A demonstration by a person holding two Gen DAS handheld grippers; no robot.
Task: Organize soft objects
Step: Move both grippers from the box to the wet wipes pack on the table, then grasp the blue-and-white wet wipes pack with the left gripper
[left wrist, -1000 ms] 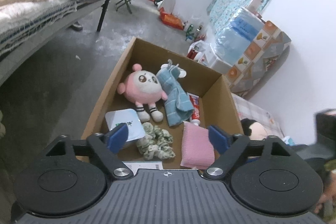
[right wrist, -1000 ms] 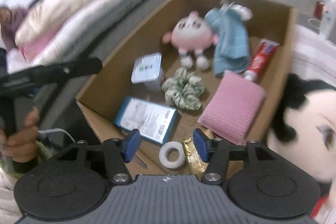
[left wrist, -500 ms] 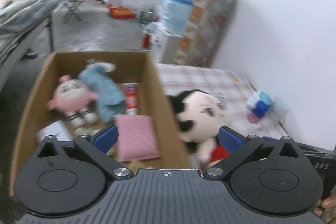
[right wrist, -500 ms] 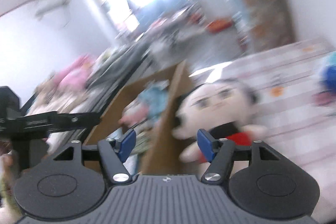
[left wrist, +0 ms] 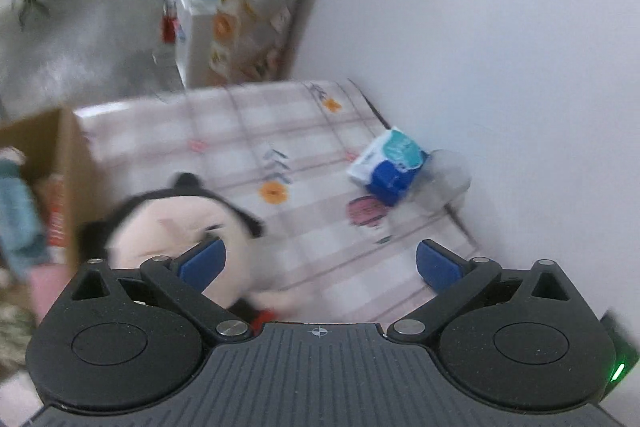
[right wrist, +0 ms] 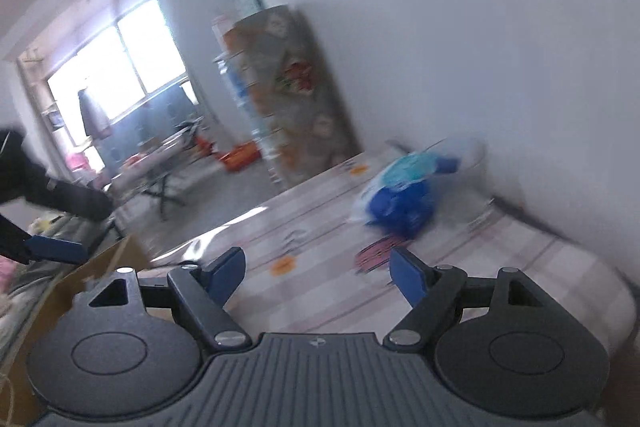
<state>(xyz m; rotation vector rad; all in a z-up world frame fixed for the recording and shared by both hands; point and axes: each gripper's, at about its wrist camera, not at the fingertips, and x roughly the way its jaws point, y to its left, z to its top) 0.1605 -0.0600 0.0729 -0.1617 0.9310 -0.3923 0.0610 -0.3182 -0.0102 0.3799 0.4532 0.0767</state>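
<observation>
Both tongs spread wide and empty, the right gripper (right wrist: 318, 275) faces a blue-and-white soft pack (right wrist: 404, 193) lying by the wall on the checked cloth (right wrist: 320, 227) — apparently the approach step, calling for a forward reach — while the left gripper (left wrist: 318, 265) hovers beside the plush doll (left wrist: 172, 227) next to the cardboard box (left wrist: 60, 147).

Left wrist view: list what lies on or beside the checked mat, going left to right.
Cardboard box → black-haired plush doll → pink round patch → blue-and-white packet by the wall. The open left gripper sits below.
</observation>
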